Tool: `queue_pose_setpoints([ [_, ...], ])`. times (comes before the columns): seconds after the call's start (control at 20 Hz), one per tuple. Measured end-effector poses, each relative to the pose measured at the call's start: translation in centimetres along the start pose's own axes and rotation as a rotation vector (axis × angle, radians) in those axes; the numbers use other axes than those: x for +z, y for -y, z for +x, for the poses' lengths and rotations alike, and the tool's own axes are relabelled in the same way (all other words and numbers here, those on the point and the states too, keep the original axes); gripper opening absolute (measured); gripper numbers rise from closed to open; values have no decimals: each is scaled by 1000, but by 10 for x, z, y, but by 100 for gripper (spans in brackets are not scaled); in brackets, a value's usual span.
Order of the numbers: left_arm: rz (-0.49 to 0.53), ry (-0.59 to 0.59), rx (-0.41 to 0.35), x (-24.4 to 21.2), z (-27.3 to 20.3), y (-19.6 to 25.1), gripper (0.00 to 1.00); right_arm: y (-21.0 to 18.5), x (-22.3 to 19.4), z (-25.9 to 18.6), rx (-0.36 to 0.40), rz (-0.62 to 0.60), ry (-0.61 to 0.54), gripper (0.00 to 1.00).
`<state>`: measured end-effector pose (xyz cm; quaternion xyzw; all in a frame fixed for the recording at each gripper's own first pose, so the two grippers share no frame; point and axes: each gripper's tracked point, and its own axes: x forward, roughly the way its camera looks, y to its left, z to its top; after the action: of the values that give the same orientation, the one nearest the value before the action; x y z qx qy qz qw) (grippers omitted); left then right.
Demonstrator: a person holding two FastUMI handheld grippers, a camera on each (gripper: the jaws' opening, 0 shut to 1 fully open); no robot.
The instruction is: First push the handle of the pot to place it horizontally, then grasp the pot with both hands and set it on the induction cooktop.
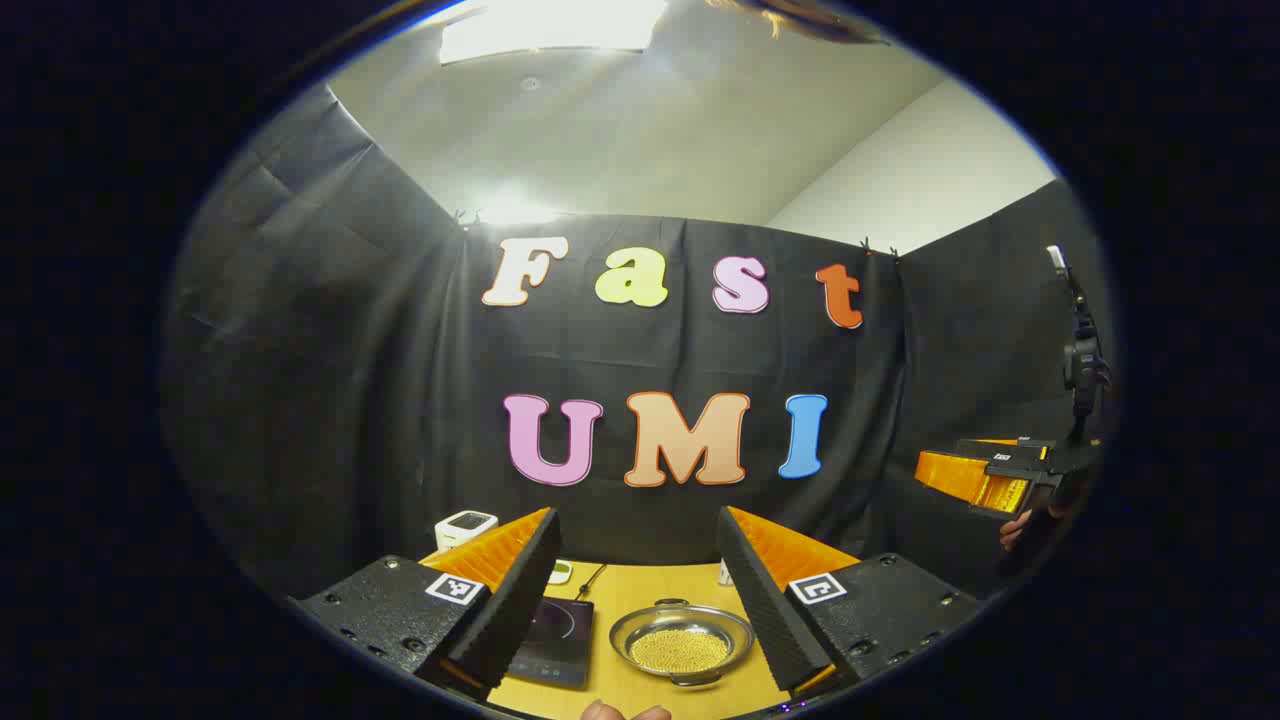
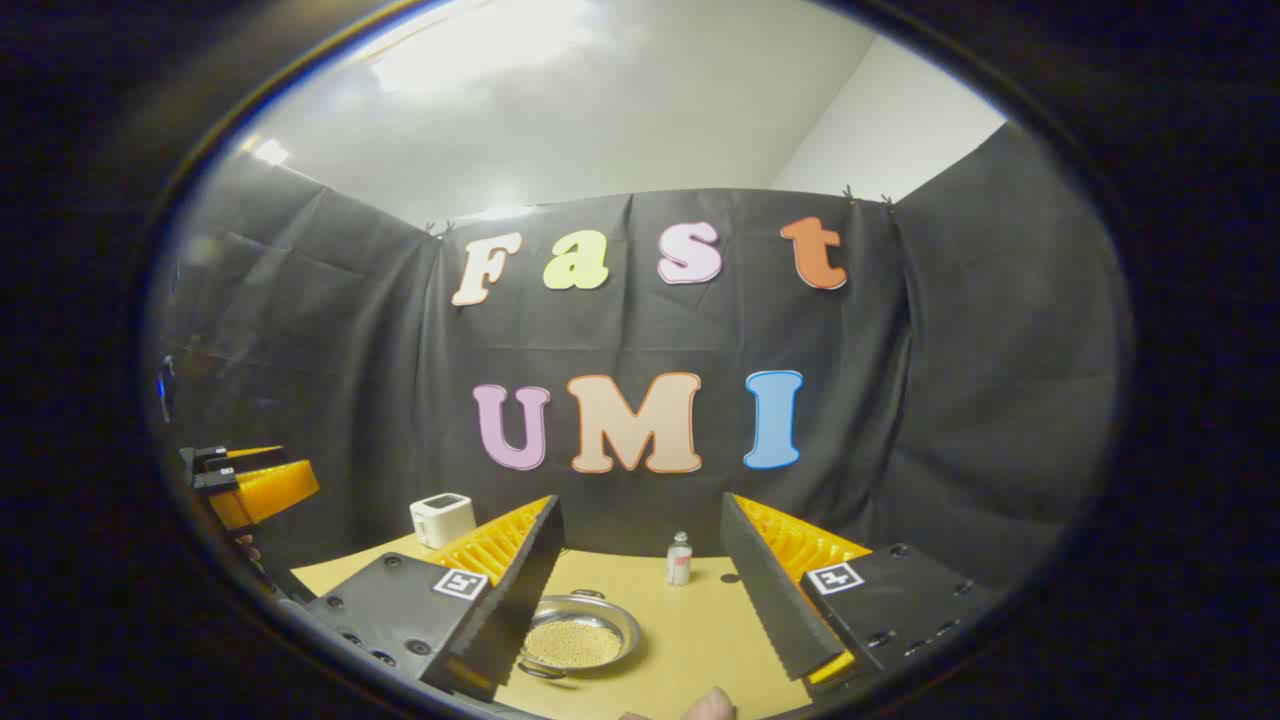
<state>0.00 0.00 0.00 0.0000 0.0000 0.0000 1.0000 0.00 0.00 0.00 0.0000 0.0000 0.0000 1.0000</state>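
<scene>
A shallow metal pot [image 1: 682, 640] holding small yellow grains sits on the yellow table [image 1: 650, 585]; its two loop handles point toward the far and near sides. Just left of it lies the black induction cooktop [image 1: 553, 640], partly hidden by my left finger. My left gripper [image 1: 636, 512] hangs open above the table, empty, with pot and cooktop showing between its fingers. In the right gripper view the pot [image 2: 580, 632] lies low left, partly behind a finger. My right gripper [image 2: 640, 500] is open and empty too. Each gripper appears at the other's side: right gripper [image 1: 940, 470], left gripper [image 2: 300, 485].
A white boxy device [image 1: 466, 527] [image 2: 442, 518] stands at the table's back left. A small bottle [image 2: 679, 558] stands at the back, right of the pot. A thin cable [image 1: 590, 578] runs behind the cooktop. A person's fingertip [image 2: 712, 705] shows at the bottom edge.
</scene>
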Motion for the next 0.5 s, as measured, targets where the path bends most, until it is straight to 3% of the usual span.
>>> queue_pose_setpoints([
  [0.2, 8, -11, -16, -3, 5, 12, 95, 14, 2, -3, -16, -1, 3, 94],
  [0.35, 24, -10, -29, 1, 5, 17, 92, 19, 3, -7, -23, 15, 4, 94],
  [0.4, 26, -10, -31, 1, 3, 19, 92, 19, 4, -7, -24, 21, 7, 99],
  [0.5, 30, -17, -31, 0, 0, 19, 92, 20, 7, -9, -26, 24, 8, 94],
])
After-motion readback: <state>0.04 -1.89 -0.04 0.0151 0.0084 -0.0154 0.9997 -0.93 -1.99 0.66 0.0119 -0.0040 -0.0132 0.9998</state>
